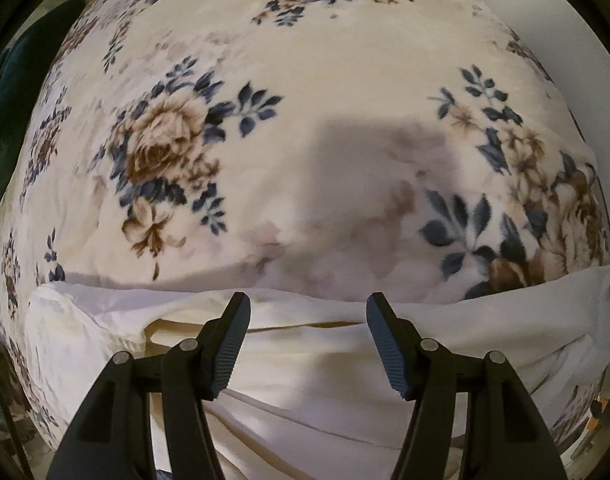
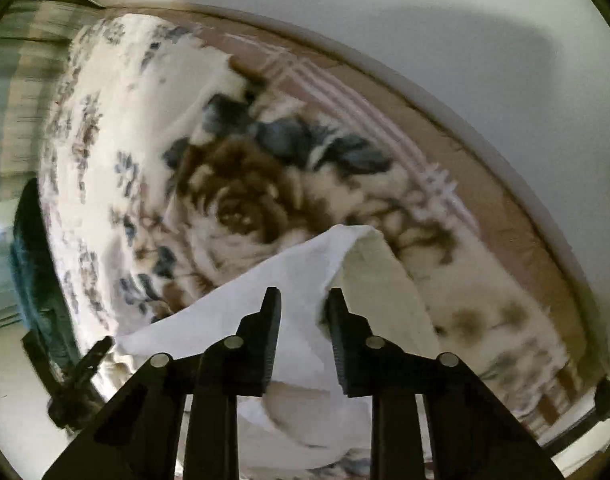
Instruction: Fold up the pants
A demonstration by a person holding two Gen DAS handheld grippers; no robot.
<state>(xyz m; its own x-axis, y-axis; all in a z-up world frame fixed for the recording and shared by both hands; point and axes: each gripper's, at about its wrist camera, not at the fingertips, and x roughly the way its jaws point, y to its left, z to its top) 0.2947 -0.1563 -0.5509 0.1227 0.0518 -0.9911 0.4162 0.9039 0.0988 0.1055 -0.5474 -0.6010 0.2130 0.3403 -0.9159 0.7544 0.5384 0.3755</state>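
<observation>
The white pants [image 1: 305, 344] lie in a folded band across the near part of a floral blanket [image 1: 289, 128]. My left gripper [image 1: 308, 312] is open above the pants' far edge, touching nothing. In the right wrist view the pants [image 2: 305, 280] rise in a peak, with cloth between the partly closed jaws of my right gripper [image 2: 303, 308]. The other gripper [image 2: 89, 364] shows at the lower left of that view.
The blanket [image 2: 137, 152] covers a bed with a plaid sheet [image 2: 345, 92] showing along a white wall [image 2: 425, 20]. A dark green cloth [image 1: 13, 80] lies beyond the blanket's left edge. A striped curtain [image 2: 21, 100] hangs at the left.
</observation>
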